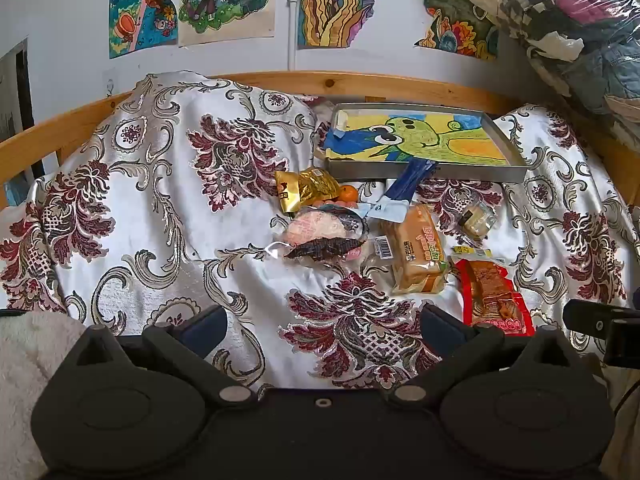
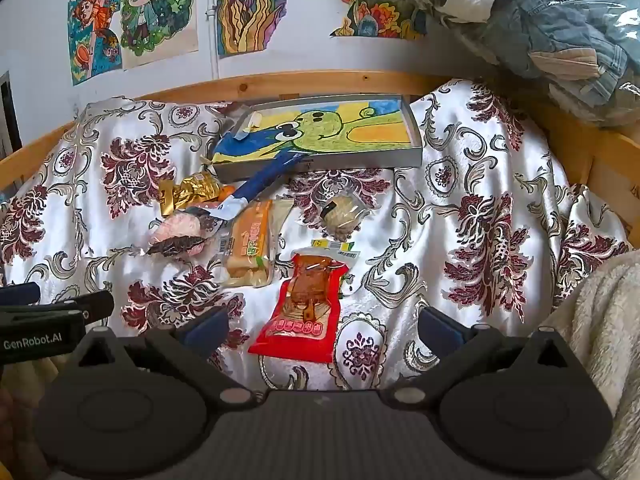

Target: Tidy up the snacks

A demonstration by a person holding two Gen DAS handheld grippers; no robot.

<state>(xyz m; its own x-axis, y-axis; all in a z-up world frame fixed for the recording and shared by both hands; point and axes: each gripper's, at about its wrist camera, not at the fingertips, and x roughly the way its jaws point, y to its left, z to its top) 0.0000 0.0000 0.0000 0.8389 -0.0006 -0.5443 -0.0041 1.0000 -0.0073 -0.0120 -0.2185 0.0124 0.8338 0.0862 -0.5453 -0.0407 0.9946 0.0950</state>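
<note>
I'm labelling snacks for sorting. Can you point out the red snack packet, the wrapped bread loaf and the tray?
red snack packet (image 2: 304,312): right wrist view, middle of the packet.
wrapped bread loaf (image 1: 418,254): left wrist view, top face of the loaf.
tray (image 2: 320,166): right wrist view, its grey front wall.

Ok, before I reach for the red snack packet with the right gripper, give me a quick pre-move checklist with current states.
1. Right gripper open and empty: ok, jaws spread wide.
2. Left gripper open and empty: ok, nothing between its fingers.
3. Red snack packet reachable: ok, it lies flat on the floral bedspread, straight ahead between the right fingers.
4. Packet free of neighbours: ok, the bread pack lies beside it with a gap; whether the yellow-green label strip at its far end touches it, cannot tell.
5. Tray has room: ok, only the blue sachet leans over its front rim.
6. Left gripper clear of the path: ok, off to the side.
</note>
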